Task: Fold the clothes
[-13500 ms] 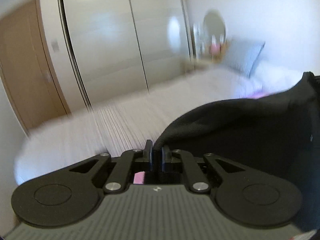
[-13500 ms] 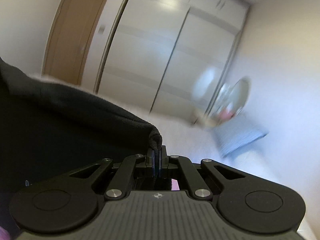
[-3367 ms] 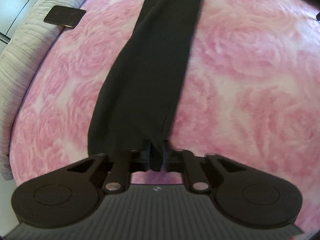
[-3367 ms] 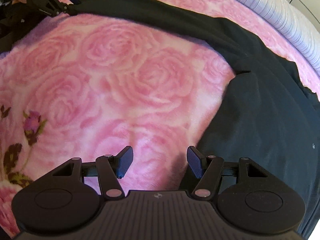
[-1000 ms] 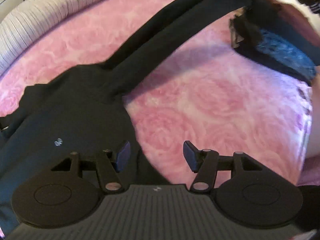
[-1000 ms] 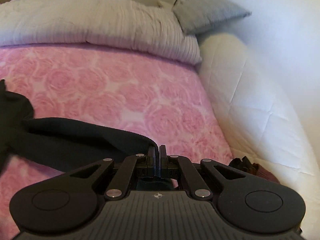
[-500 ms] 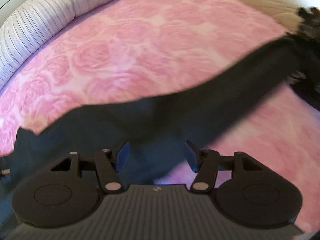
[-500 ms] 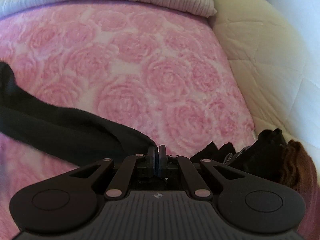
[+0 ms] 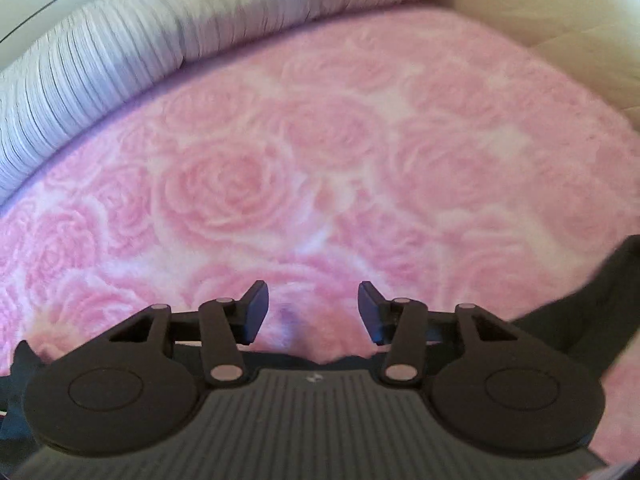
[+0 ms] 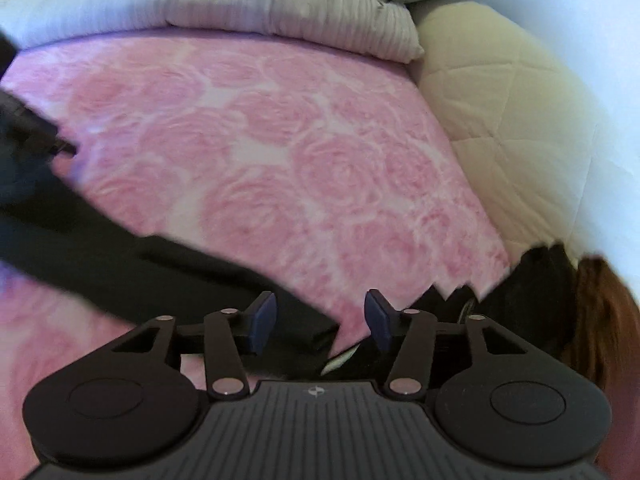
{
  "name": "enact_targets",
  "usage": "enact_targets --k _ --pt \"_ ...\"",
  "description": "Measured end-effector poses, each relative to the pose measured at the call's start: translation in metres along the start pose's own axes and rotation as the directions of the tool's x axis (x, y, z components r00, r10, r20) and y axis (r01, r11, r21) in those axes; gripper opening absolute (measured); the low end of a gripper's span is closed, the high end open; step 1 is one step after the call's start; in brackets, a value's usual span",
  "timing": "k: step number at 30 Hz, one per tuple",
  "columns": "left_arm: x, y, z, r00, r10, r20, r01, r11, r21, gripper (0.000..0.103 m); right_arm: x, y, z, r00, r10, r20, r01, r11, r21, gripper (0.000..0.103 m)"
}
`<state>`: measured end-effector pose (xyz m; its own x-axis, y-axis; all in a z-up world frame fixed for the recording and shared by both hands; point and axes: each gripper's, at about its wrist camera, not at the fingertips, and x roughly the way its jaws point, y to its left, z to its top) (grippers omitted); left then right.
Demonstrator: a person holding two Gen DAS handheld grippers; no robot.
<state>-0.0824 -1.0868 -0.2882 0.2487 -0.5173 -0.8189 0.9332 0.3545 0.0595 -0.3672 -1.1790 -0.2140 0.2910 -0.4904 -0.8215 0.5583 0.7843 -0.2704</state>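
A black long-sleeved garment lies on the pink rose-patterned blanket (image 10: 304,152). Its sleeve (image 10: 132,268) runs from the left edge of the right wrist view to just under my right gripper (image 10: 320,316), which is open and empty, with the cuff end lying between and below its jaws. My left gripper (image 9: 310,310) is open and empty over bare blanket (image 9: 280,184); the black cloth (image 9: 592,312) shows only at the right edge and just under the gripper body.
A striped grey-white duvet (image 10: 240,4) is rolled along the far side of the blanket, also in the left wrist view (image 9: 120,60). A cream quilted cover (image 10: 520,128) lies to the right. A pile of dark and brown clothes (image 10: 560,292) sits at the right.
My right gripper has opened and let go of the sleeve, which now lies on the blanket. My left gripper stays open and has swung away from the black garment towards bare blanket.
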Motion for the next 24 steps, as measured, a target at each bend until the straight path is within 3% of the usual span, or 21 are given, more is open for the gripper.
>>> enact_targets --k 4,8,11,14,18,19,20,22,24 --pt "-0.034 -0.036 -0.025 0.993 -0.118 0.011 0.116 0.987 0.108 0.048 -0.014 0.023 -0.023 0.999 0.014 0.031 -0.011 0.994 -0.106 0.064" --pt "-0.054 -0.074 -0.062 0.988 -0.151 -0.033 0.155 0.949 0.275 0.048 -0.022 0.054 -0.026 0.994 0.046 0.100 -0.019 0.967 -0.256 0.059" --pt "-0.063 -0.085 -0.096 0.989 -0.125 -0.076 0.143 0.926 0.350 0.048 -0.021 0.077 -0.041 0.987 0.073 0.142 -0.004 0.899 -0.437 0.046" --pt "-0.067 -0.085 -0.118 0.988 -0.108 -0.107 0.142 0.909 0.392 0.048 0.013 0.087 -0.058 0.997 0.067 0.031 -0.036 0.812 -0.583 0.029" --pt "-0.062 -0.087 -0.124 0.987 -0.119 -0.108 0.157 0.862 0.482 0.048 0.057 0.092 -0.070 1.000 -0.021 0.000 0.015 0.696 -0.718 0.030" --pt "-0.059 -0.088 -0.123 0.986 -0.129 -0.105 0.164 0.845 0.509 0.050 0.065 0.092 -0.070 0.999 -0.039 0.001 0.027 0.672 -0.740 0.036" --pt "-0.056 -0.089 -0.121 0.985 -0.135 -0.105 0.170 0.831 0.530 0.053 0.070 0.093 -0.068 0.999 -0.049 0.013 0.042 0.656 -0.754 0.040" --pt "-0.047 -0.091 -0.116 0.984 -0.138 -0.113 0.178 0.816 0.551 0.053 0.076 0.092 -0.065 0.997 -0.069 0.027 0.065 0.637 -0.768 0.039" --pt "-0.041 -0.089 -0.108 0.981 -0.155 -0.120 0.196 0.820 0.538 0.053 0.078 0.089 -0.059 0.995 -0.097 0.012 0.072 0.647 -0.759 0.009"
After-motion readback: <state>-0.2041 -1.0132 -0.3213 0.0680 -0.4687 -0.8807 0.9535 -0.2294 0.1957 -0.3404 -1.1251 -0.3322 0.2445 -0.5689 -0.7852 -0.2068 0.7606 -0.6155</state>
